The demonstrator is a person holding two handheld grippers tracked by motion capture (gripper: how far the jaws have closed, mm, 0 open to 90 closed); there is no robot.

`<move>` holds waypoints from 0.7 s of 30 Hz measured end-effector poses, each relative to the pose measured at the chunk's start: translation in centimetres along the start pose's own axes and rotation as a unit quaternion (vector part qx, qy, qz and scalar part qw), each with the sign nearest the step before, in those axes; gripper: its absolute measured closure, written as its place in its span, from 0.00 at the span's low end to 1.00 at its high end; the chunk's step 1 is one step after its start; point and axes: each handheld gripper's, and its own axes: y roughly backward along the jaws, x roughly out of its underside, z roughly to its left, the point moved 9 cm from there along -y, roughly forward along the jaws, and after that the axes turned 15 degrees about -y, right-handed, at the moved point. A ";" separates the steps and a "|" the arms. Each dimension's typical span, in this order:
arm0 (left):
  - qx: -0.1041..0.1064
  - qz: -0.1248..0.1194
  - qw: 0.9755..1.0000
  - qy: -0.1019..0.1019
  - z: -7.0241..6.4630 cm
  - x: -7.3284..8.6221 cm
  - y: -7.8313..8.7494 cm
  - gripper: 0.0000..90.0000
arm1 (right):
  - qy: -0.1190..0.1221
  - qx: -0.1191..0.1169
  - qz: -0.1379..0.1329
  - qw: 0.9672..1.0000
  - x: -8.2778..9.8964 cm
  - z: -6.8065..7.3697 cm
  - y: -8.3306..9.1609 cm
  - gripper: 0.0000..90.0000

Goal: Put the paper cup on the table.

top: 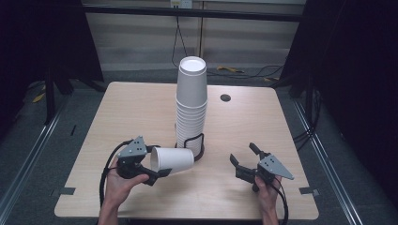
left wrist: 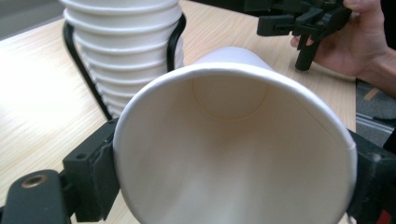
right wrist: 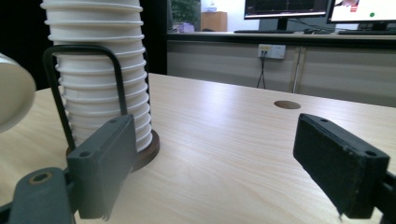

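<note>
Near the front left of the table [top: 122, 112], a single white paper cup [top: 172, 160] lies on its side in the air, clamped at its rim between the jaws of the left gripper [top: 157, 168]. Its open mouth faces the person's left hand [top: 119, 185] and its closed base points right, toward the middle of the table. In the left gripper view the cup [left wrist: 233, 154] shows a plain, clean inside with a round bottom and a thin rolled lip, and the black pads [left wrist: 95, 170] press on the lip from both sides.

Just behind the cup's base, touching or nearly so, stands the tall stack of white cups [top: 191, 101], set upside down, one over another. The stack sits on a dark round base [right wrist: 147, 154] with a black wire loop [right wrist: 84, 84] rising beside the lower cups; this holder stands between the held cup and the far half of the table.

To the right, well apart from the cup, the right gripper [top: 245, 163] hovers low over the wood with its jaws spread wide and nothing between them, held by the right hand [top: 267, 192]. Its own view looks past the pads [right wrist: 341, 163] to the stack [right wrist: 100, 70].

Farther off, a small round hole [top: 225, 98] is cut in the tabletop near its far right edge.
</note>
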 end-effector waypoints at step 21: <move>-0.036 0.087 0.995 0.027 4.5 1.9 3.6 0.13 | 0.012 -0.011 -0.022 1.000 0.6 0.3 0.4 0.15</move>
